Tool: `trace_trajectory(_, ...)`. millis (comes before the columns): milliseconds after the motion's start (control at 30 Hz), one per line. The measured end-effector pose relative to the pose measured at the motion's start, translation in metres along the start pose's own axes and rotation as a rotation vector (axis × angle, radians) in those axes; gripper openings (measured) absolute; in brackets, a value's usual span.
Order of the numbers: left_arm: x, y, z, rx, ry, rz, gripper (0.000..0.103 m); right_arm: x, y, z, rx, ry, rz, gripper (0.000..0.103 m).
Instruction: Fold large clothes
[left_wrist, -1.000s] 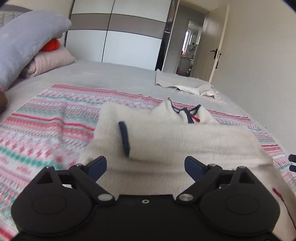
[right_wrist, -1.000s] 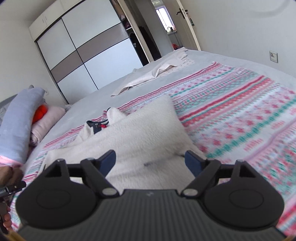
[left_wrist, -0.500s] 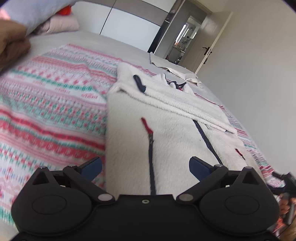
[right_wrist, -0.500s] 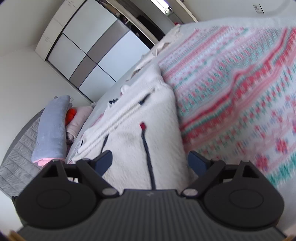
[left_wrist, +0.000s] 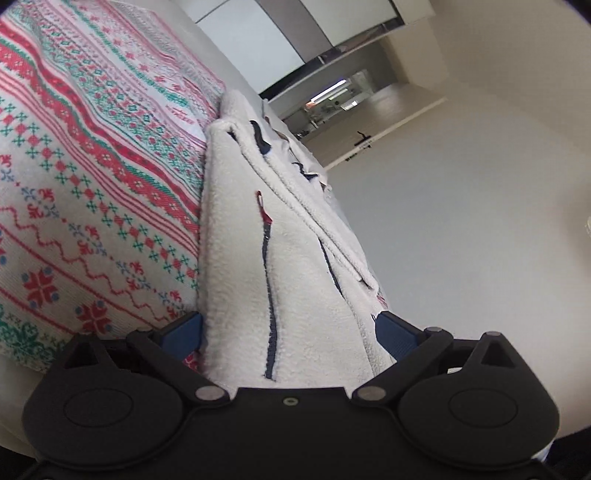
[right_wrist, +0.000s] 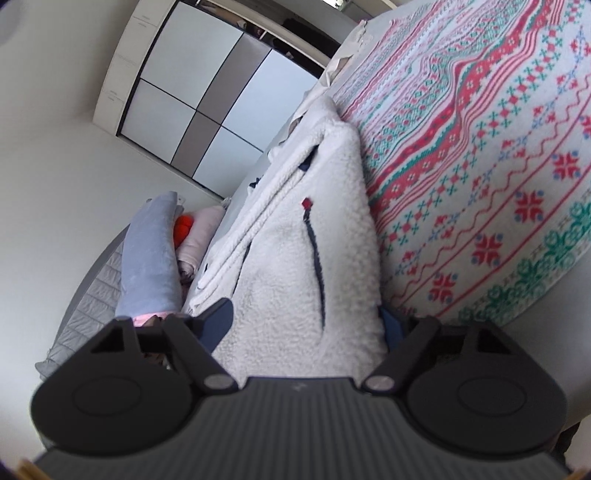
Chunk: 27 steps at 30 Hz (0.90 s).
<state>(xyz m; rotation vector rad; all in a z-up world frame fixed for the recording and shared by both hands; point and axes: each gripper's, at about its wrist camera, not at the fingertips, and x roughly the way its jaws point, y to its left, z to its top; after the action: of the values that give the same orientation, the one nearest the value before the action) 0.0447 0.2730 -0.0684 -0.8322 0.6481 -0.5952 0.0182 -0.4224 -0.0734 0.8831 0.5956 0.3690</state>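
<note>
My left gripper (left_wrist: 290, 328) has its jaws spread wide, one blue pad at each side of the hem of the white fleece jacket (left_wrist: 258, 236), and the thick folded cloth fills the gap between them; I cannot tell whether the pads actually press it. My right gripper (right_wrist: 306, 321) is the same: jaws apart, the fleece jacket (right_wrist: 317, 236) bulging up between the two blue pads, the right-hand pad mostly hidden behind the pile. The jacket lies at the near edge of the bed, on the patterned blanket (left_wrist: 85, 177), folded lengthwise so that a long roll of sleeve runs along its top. In the left view a dark pocket zip (left_wrist: 267, 288) with a red pull runs up the front panel toward the collar, and the blanket's near edge hangs just beside my left pad. In the right view the matching pocket zip (right_wrist: 314, 251) with its red tab sits on the panel, and the blanket (right_wrist: 498, 155) covers the bed to the right of the jacket. Toward the head of the bed, a grey pillow (right_wrist: 147, 254) leans against a pink pillow (right_wrist: 199, 236) with something orange (right_wrist: 183, 225) between them. Beyond stands a wardrobe (right_wrist: 207, 85) with white and grey panels, and a pale cloth (right_wrist: 354, 37) lies at the far edge of the bed.
</note>
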Motion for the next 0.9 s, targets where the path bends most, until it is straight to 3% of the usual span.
trace_trajectory(33,0.001,-0.002,-0.002,0.007,0.009,-0.006,0.099,0.003,0.000,-0.002,0.006,0.014,0.005,0.071)
trace_trajectory(100,0.002,-0.004,-0.007,0.002,0.035,-0.024,0.098,0.006,0.000,-0.004,0.014,0.036,-0.003,0.054)
trace_trajectory(233,0.008,-0.003,-0.021,-0.030,0.110,-0.050,0.082,0.007,0.001,-0.012,-0.002,0.076,-0.011,0.040)
trace_trajectory(367,0.010,-0.011,-0.028,-0.012,0.124,-0.025,0.073,0.008,0.008,-0.019,-0.036,0.101,-0.035,0.029)
trace_trajectory(467,0.016,-0.016,-0.029,-0.001,0.159,0.010,0.057,0.009,0.021,-0.023,-0.111,0.111,-0.079,0.016)
trace_trajectory(600,0.020,-0.020,-0.031,0.002,0.172,0.038,0.022,0.004,0.042,-0.029,-0.226,0.087,-0.133,0.011)
trace_trajectory(667,0.018,-0.021,-0.029,0.007,0.150,0.036,0.018,-0.002,0.053,-0.028,-0.255,0.054,-0.109,0.010)
trace_trajectory(900,0.015,-0.060,-0.002,0.065,0.017,-0.094,0.013,-0.009,0.104,-0.001,-0.348,-0.087,-0.016,0.009)
